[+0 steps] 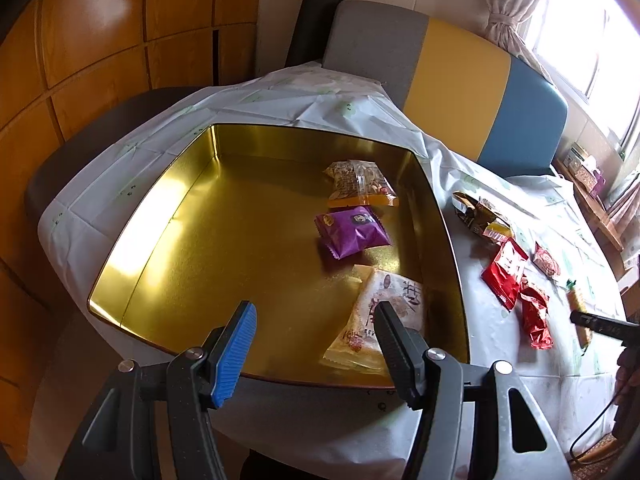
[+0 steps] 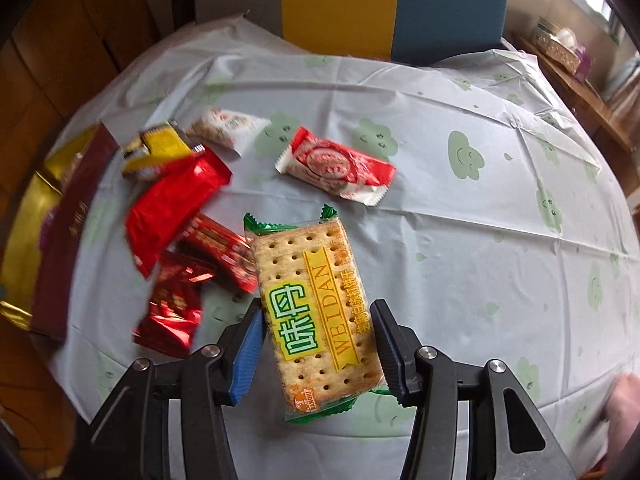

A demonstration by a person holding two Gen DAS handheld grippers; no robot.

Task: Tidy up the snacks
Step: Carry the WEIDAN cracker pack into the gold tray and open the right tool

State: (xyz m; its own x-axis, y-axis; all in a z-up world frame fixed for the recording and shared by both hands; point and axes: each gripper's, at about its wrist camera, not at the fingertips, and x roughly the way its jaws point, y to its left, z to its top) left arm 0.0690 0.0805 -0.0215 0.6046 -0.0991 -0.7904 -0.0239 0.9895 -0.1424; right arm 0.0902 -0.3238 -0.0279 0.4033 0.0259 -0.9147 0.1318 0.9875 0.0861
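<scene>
Right gripper (image 2: 316, 344): nearest the right wrist camera; its fingers (image 2: 247, 354) are clenched on the cracker packet, one pad on each long edge.
Left gripper (image 1: 316, 340): above the near edge of the tin; its fingers (image 1: 236, 350) stand apart, released, gripping nothing.
Desk (image 2: 460, 240): covered with a pale cloth printed with green smiling clouds; a grey, yellow and blue chair back (image 1: 472, 100) stands behind it.
Tin (image 1: 224, 248): large, gold inside, open-topped, lying on the left part of the desk; its dark red outer wall shows at the left edge of the right wrist view.
Tin contents: pale pastry packet (image 1: 384, 320) in the near right corner, partly behind the left gripper's dark finger; purple packet (image 1: 352, 232) beyond it; clear nut packet (image 1: 360, 184) farthest back, near the right wall.
Cracker packet (image 2: 316, 304): green-ended wrapper, tilted; whether it touches the cloth cannot be told.
Loose snacks on desk: red packets (image 2: 172, 208) clustered between tin and cracker packet; yellow packet (image 2: 156, 148) and a pale packet (image 2: 228, 128) behind them; red-and-white packet (image 2: 336, 164) lying apart, farther back.
Person: a hand (image 2: 624, 408) at the right edge of the right wrist view.
</scene>
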